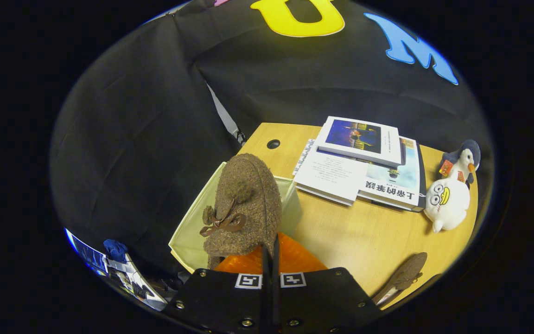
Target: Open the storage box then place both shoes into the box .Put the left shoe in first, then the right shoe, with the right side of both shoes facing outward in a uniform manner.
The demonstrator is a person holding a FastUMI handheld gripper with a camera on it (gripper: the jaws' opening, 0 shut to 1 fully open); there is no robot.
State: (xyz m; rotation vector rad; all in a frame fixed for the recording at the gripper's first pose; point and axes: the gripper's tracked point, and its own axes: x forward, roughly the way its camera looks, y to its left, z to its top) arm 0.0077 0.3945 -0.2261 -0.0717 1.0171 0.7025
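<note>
Item: brown fuzzy shoe [244, 204], soft, light, bow on top (orange lining), above the open pale box [188, 236]. Tongs [271, 260] nearly closed, apparently pinching its heel rim. Second shoe [403, 276] lies on the counter [341, 232].

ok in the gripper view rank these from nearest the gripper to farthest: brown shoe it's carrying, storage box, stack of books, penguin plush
1. Brown shoe: pinched at its orange lining between the shut fingers of the gripper.
2. Storage box: just beyond the fingers, under the shoe.
3. Stack of books: farther back on the table, to the right.
4. Penguin plush: beyond the books, at the table's far right edge.
</note>
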